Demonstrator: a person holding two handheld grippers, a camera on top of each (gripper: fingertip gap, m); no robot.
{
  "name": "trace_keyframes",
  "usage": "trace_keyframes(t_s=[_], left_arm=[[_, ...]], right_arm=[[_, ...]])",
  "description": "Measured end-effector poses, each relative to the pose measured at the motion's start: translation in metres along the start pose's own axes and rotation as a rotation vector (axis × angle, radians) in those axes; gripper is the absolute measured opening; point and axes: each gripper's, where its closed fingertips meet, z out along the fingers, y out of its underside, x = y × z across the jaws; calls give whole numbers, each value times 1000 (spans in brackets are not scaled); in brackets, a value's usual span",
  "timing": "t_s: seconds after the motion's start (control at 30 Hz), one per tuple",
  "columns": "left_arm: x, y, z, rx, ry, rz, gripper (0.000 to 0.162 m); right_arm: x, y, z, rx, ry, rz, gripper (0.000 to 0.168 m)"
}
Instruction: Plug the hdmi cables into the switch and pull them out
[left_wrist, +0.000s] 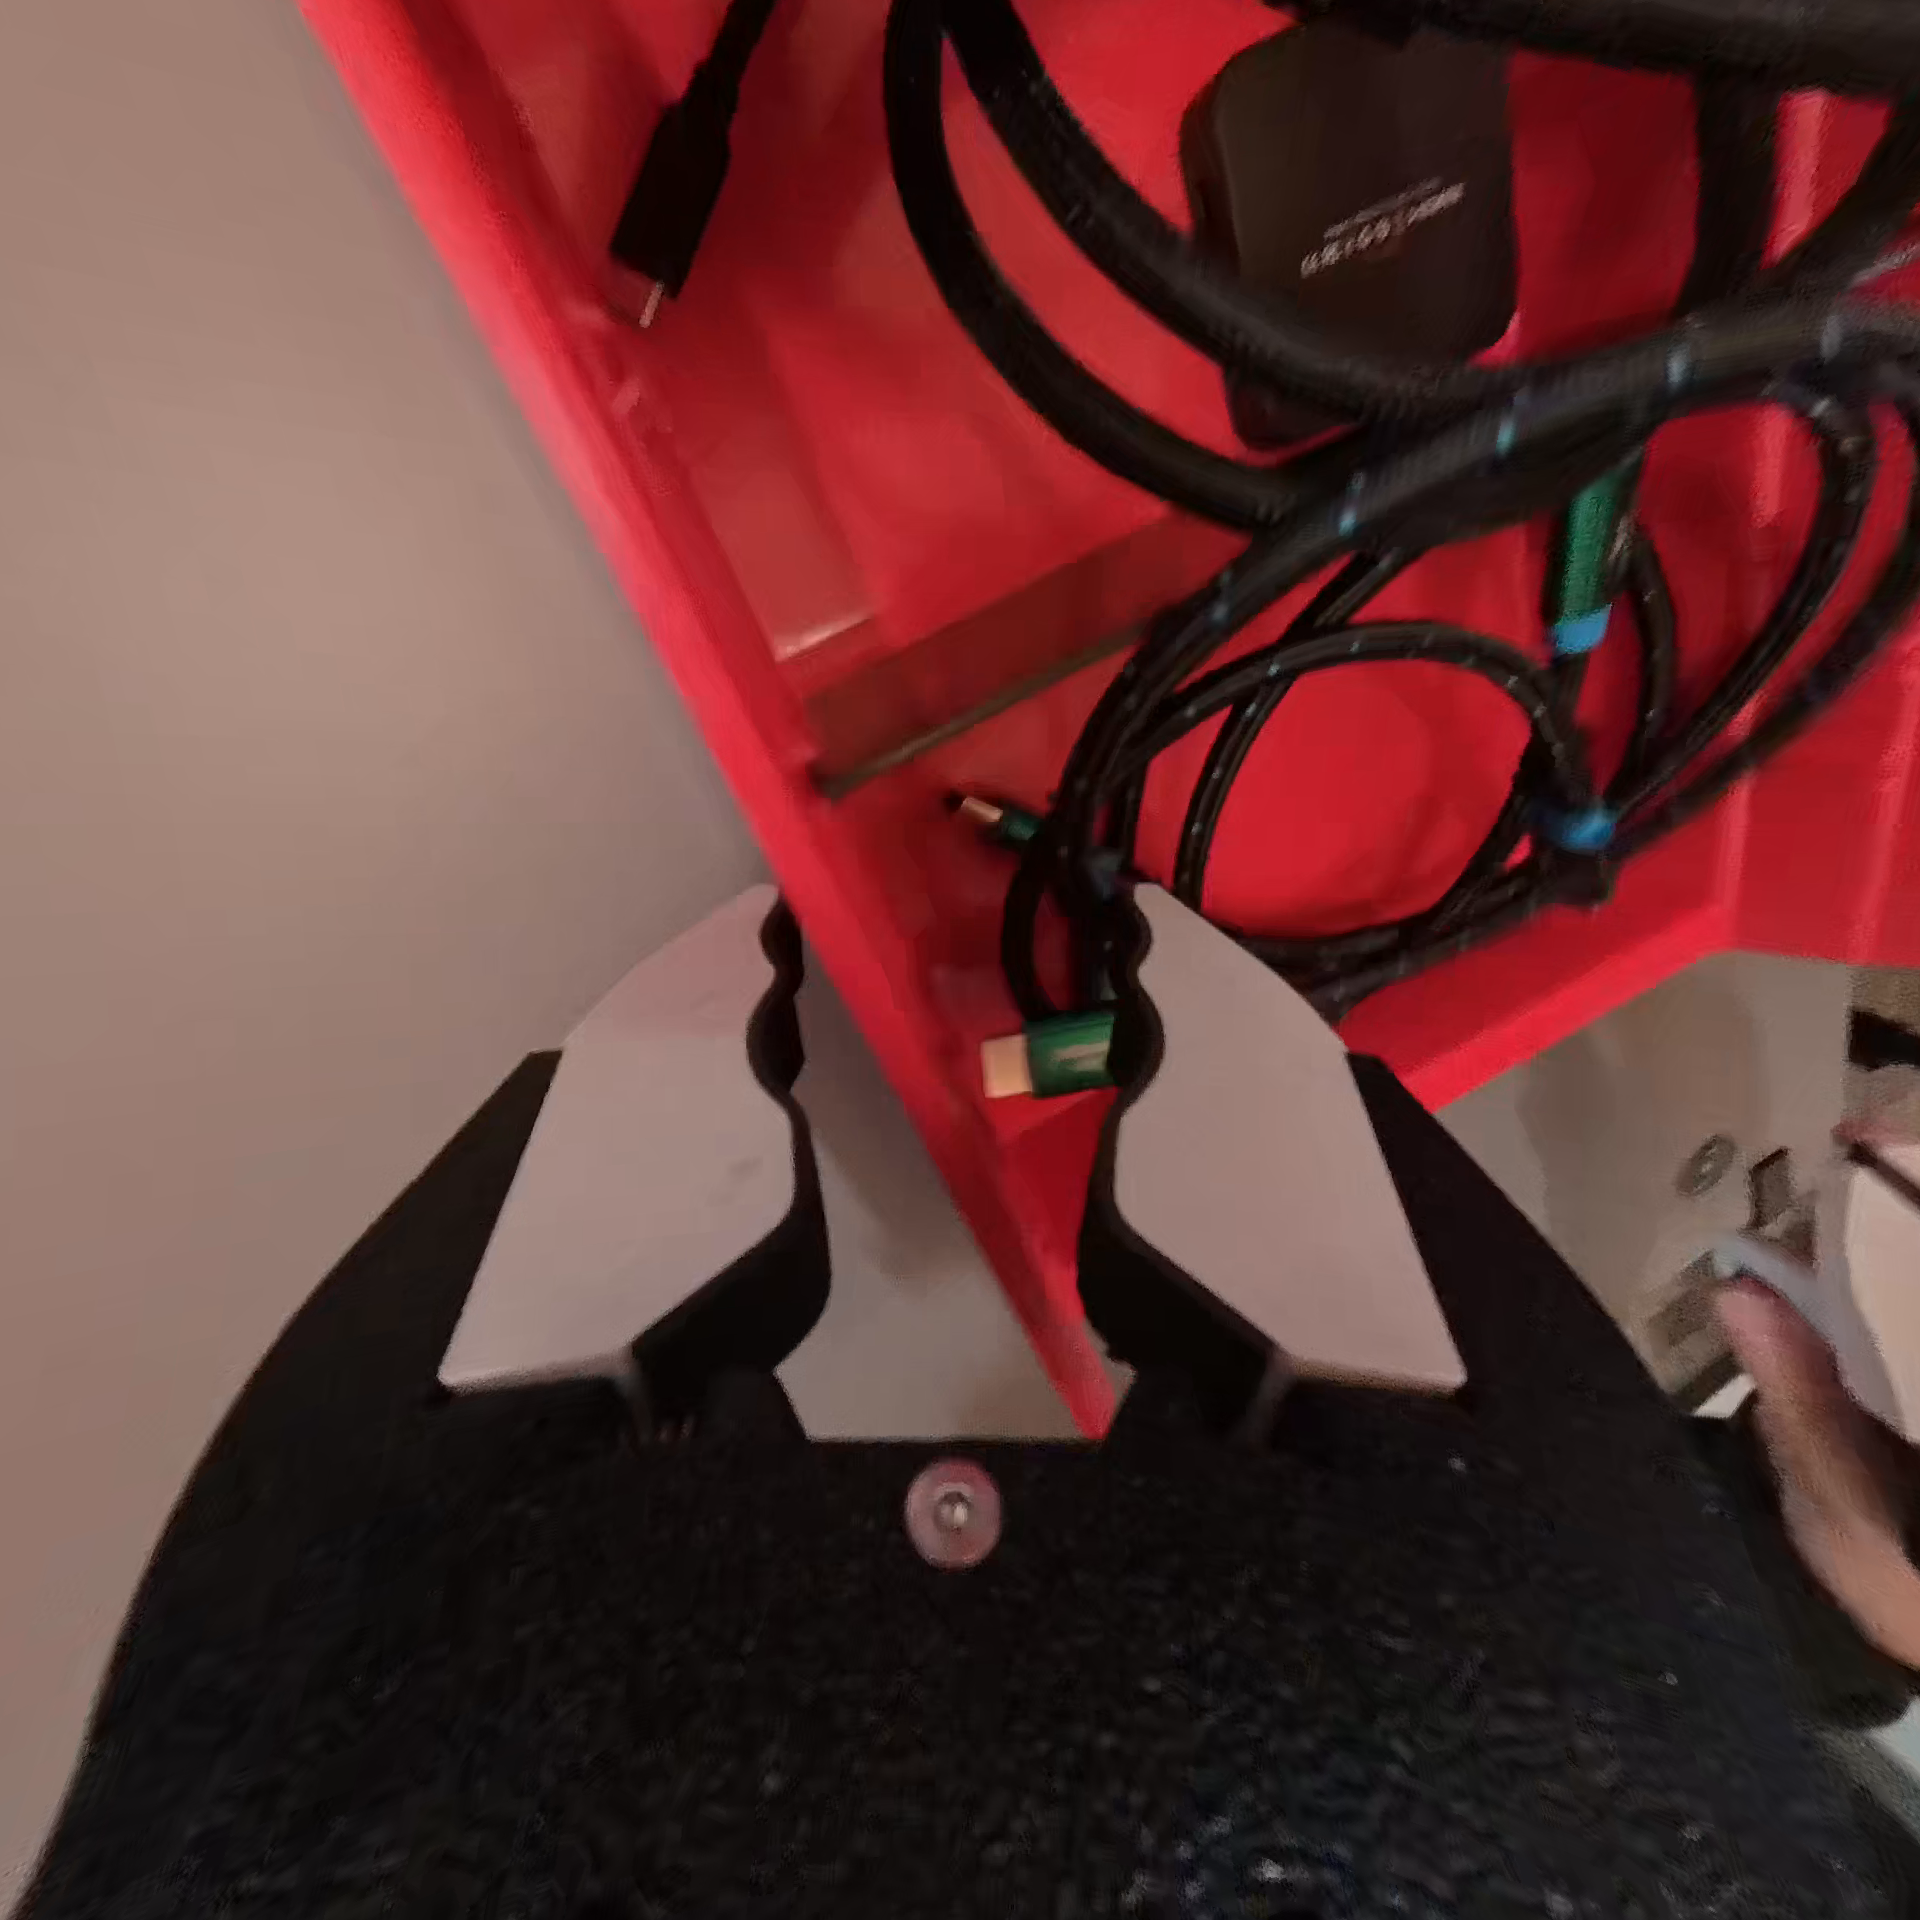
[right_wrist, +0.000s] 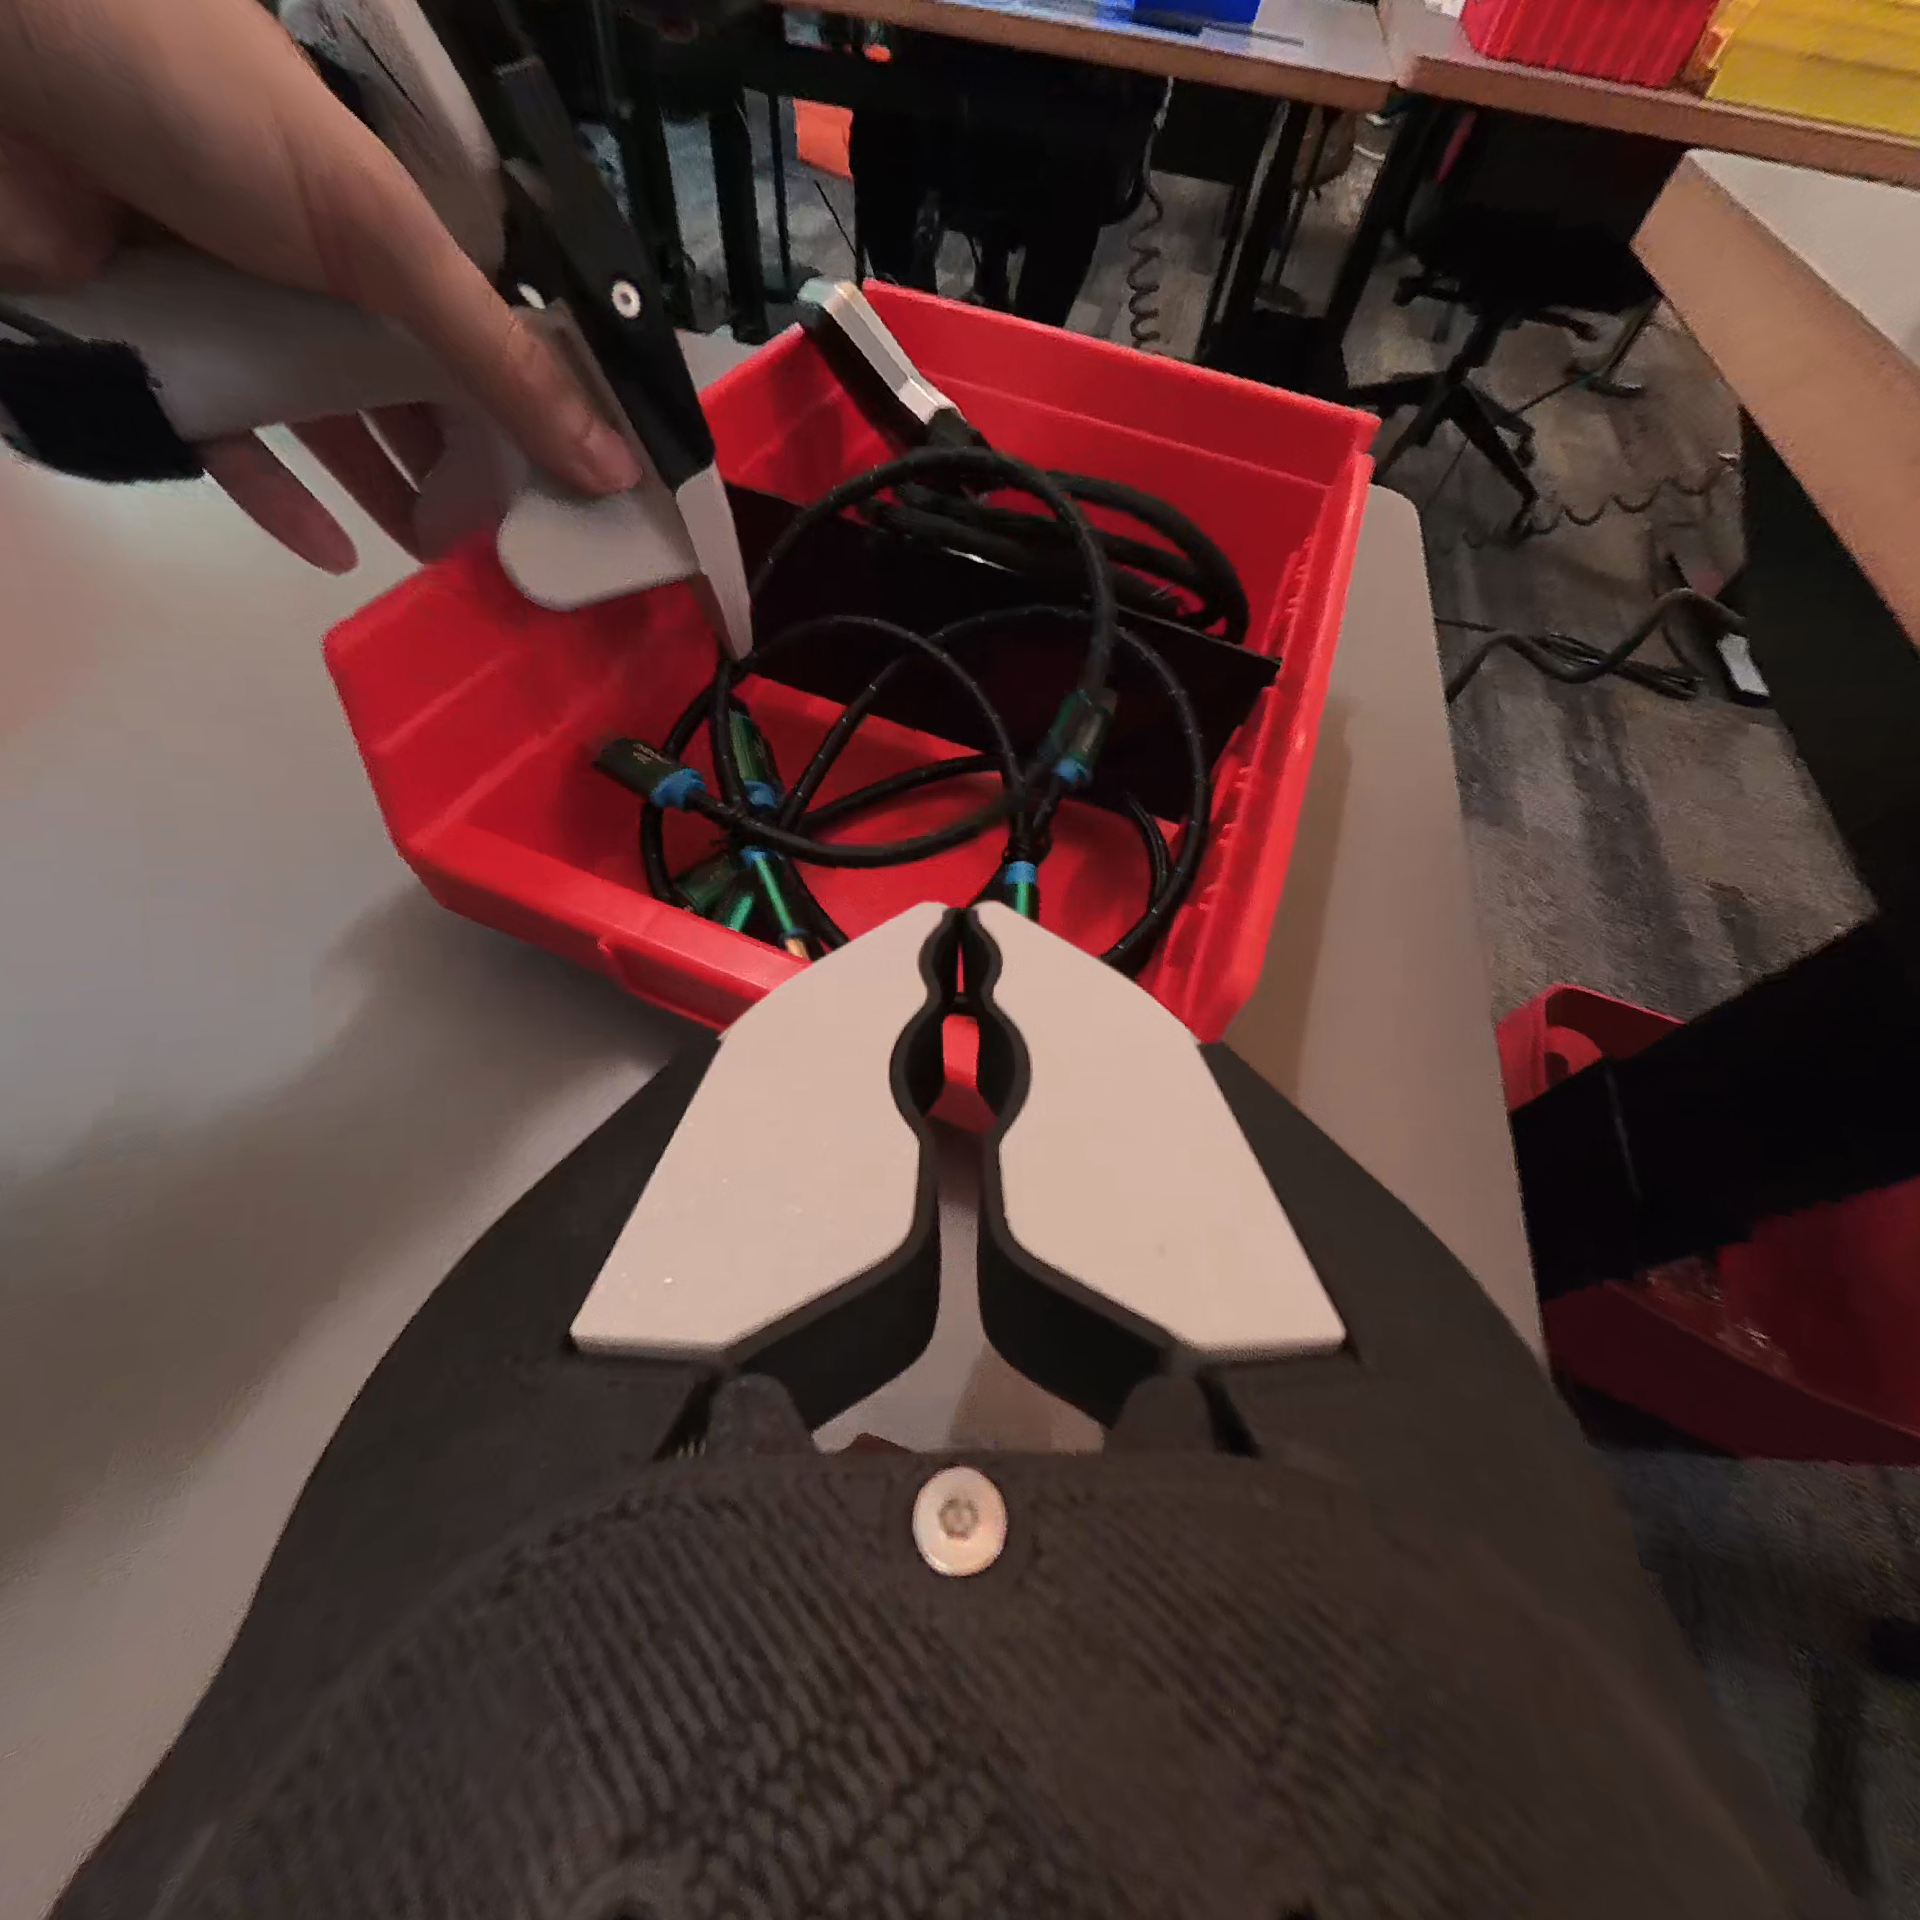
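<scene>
The left gripper hangs over the near corner of the red bin, its 2 fingers spread wide astride the bin's wall and gripping nothing, with a green HDMI plug lying just inside the right finger. The right gripper sits at the bin's near rim on the grey table, its fingers pressed together and empty. The braided HDMI cables lie tangled in the front compartment, and the black switch rests behind the dark divider.

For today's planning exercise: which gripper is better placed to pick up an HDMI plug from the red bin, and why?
Left. The left gripper is open above the red bin, beside a green HDMI plug. The right gripper is shut, outside the bin.
</scene>
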Motion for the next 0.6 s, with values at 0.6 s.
trace_keyframes(t_s=[0.6], left_arm=[[-72, 72, -7, 18, -103, 193, 15]], right_arm=[[-11, -19, -15, 20, -17, -82, 33]])
